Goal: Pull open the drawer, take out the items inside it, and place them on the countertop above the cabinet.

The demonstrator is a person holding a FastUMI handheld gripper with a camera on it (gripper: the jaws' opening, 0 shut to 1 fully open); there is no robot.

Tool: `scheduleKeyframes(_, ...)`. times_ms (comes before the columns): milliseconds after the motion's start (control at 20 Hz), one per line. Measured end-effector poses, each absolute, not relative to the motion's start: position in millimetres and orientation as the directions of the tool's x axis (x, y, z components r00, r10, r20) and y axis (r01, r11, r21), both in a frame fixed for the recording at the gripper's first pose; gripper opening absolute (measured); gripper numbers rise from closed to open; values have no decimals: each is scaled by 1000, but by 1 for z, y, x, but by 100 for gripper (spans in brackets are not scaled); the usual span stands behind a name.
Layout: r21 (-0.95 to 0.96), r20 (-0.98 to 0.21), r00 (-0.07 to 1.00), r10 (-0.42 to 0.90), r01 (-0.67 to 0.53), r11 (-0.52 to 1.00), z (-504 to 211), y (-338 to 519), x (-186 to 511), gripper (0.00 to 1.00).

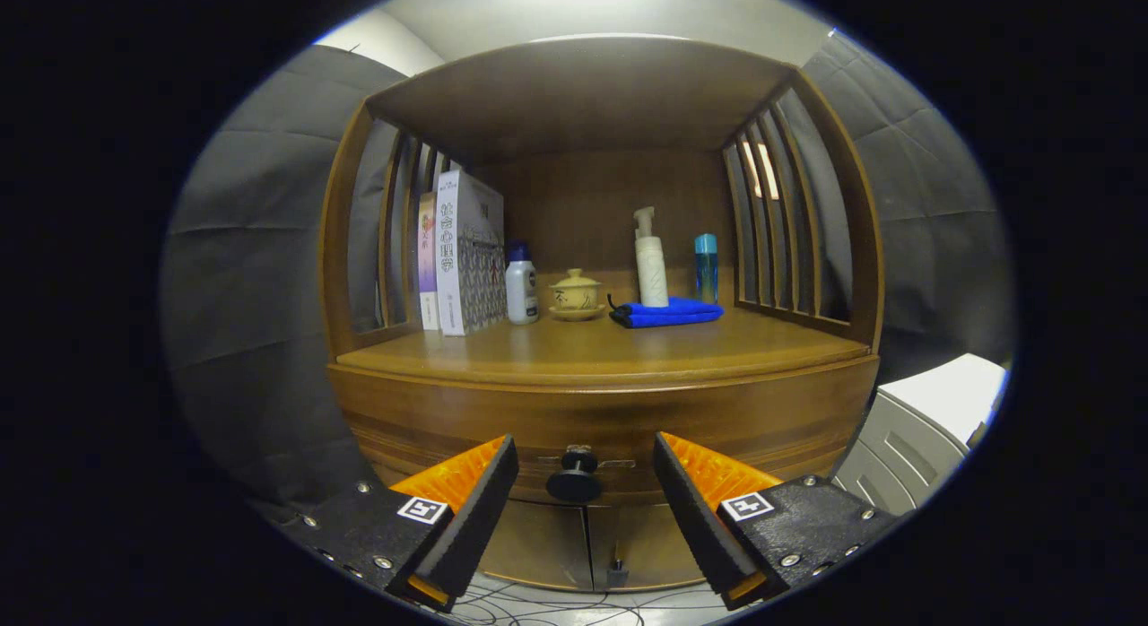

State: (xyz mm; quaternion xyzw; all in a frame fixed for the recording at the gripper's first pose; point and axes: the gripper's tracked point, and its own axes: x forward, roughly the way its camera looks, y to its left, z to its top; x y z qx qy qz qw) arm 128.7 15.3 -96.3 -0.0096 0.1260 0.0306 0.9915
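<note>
A wooden cabinet stands ahead of me with its drawer (pixel 601 424) closed under the countertop (pixel 592 348). The drawer's round black knob (pixel 574 482) sits just ahead of my fingers, in line with the gap between them. My gripper (pixel 585 505) is open, its orange-and-black fingers (pixel 475 500) apart on either side of the knob and not touching it. What lies inside the drawer is hidden.
On the countertop stand two books (pixel 462 254), a small white bottle (pixel 521 285), a yellow lidded cup (pixel 576 294), a folded blue cloth (pixel 668 314), a white pump bottle (pixel 651 260) and a blue bottle (pixel 707 267). Slatted sides and a roof enclose it. Cabinet doors (pixel 587 545) below; white box (pixel 933 429) to the right.
</note>
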Motion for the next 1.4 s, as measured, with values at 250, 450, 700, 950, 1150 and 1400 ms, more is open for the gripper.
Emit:
scheduleKeyframes(250, -3, -335, 941, 53, -57, 998, -131, 14, 142, 95)
scheduleKeyframes(450, 27, -347, 935, 71, -66, 997, -141, 16, 151, 87)
scheduleKeyframes(700, 43, -352, 931, 91, -81, 996, -145, 21, 159, 66)
scheduleKeyframes(950, 24, -367, 926, 86, -83, 996, -149, 25, 160, 47)
scheduleKeyframes(1150, -8, -383, 922, 62, -71, 997, -149, 25, 158, 37)
scheduleKeyframes(1400, -19, -378, 924, 56, -68, 998, -147, 26, 143, 37)
